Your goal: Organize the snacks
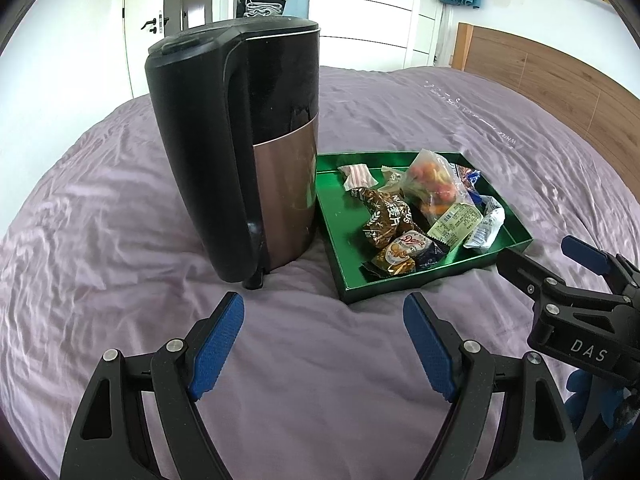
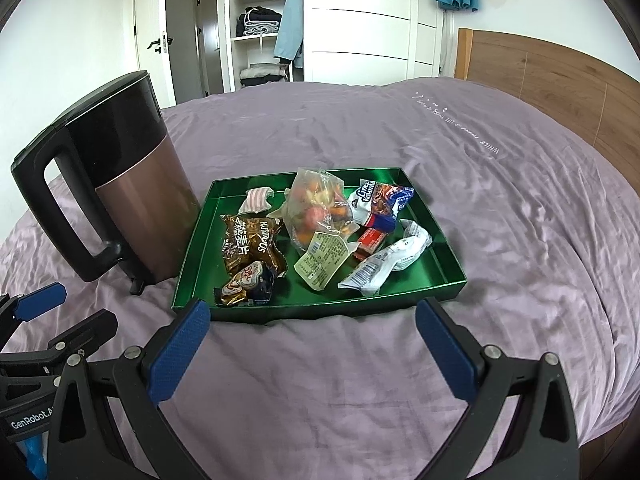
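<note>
A shallow green metallic tray [image 2: 436, 276] lies on the purple bedsheet [image 2: 500, 208], holding a clear bag of colourful sweets [image 2: 316, 208], a brown oat-flake packet [image 2: 252, 240] and other wrapped snacks. A black and copper electric kettle [image 2: 132, 192] stands upright just beside the tray's left side. The left gripper [image 1: 324, 344] and right gripper [image 2: 312, 348] hover over the sheet near the tray's front edge, jaws spread wide, holding nothing.

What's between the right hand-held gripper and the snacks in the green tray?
Nothing visible: only bare purple bedsheet lies between the open right hand-held gripper and the shiny green tray. The black-and-copper kettle stands off left.
</note>
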